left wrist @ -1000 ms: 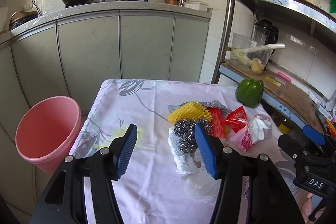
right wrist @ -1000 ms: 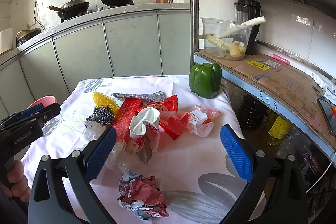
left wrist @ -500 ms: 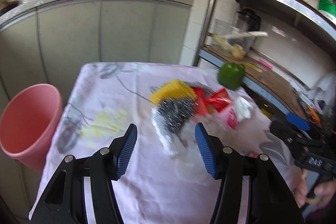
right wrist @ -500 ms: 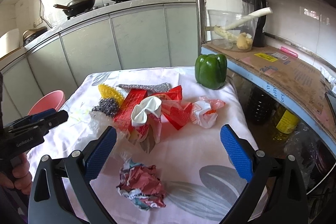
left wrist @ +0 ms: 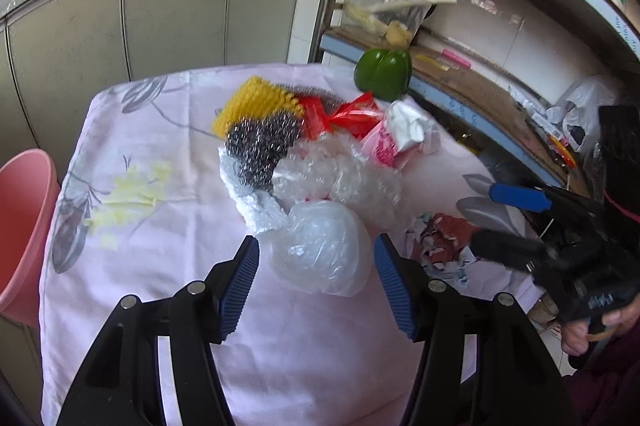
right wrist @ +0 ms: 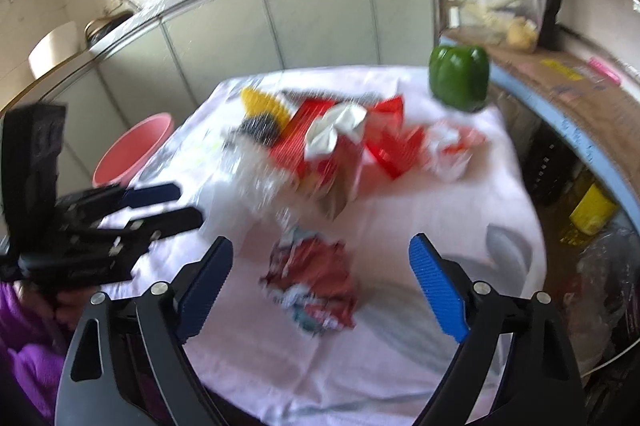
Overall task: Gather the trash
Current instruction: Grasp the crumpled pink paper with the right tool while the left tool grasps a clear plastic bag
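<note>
A heap of trash lies on the pink floral tablecloth point(left wrist: 132, 266): a clear plastic bag point(left wrist: 320, 250), bubble wrap point(left wrist: 344, 174), a steel scourer point(left wrist: 260, 146), yellow foam net point(left wrist: 252, 102), red wrappers point(left wrist: 352, 114) and a crumpled red-white paper point(right wrist: 312, 278). My left gripper point(left wrist: 316, 282) is open, its jaws on either side of the clear bag. My right gripper point(right wrist: 320, 286) is open, its jaws wide around the crumpled paper, just above it.
A pink bucket point(left wrist: 20, 226) stands on the floor left of the table. A green pepper point(left wrist: 384, 72) sits at the table's far right corner. A metal shelf rack point(left wrist: 500, 74) runs along the right. Kitchen cabinets point(left wrist: 172, 14) stand behind.
Both grippers have moved forward and down over the table. The left one now frames the clear bag; the right one has closed in on the crumpled paper.
</note>
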`<act>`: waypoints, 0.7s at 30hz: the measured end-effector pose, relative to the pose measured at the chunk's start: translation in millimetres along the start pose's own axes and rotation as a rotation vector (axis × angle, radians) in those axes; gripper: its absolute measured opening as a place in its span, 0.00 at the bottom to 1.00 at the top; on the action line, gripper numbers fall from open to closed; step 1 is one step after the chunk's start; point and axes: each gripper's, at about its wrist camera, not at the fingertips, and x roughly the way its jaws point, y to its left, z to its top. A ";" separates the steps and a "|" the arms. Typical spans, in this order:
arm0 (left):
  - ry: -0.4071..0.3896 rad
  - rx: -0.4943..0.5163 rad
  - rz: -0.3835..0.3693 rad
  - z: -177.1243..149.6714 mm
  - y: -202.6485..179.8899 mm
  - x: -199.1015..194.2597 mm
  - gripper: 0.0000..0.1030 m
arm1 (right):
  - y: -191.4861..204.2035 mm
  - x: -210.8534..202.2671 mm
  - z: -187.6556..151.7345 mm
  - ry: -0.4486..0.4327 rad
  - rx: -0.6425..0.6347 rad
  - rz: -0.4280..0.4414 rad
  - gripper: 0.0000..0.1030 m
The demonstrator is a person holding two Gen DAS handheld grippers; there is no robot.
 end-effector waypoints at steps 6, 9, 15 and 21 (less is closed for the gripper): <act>0.025 0.014 -0.020 -2.7 -1.7 7.4 0.46 | 0.9 9.6 -6.5 0.040 0.002 0.024 0.87; 0.029 0.015 -0.036 -3.2 -1.3 7.1 0.25 | 0.4 16.2 -7.7 0.068 0.009 0.029 0.80; 0.005 0.007 -0.064 -4.4 1.5 0.1 0.07 | -2.9 26.8 -12.0 0.127 0.032 0.044 0.59; -0.035 0.012 -0.063 -3.6 2.6 -12.2 0.06 | 2.3 21.8 -12.4 0.119 0.020 0.051 0.45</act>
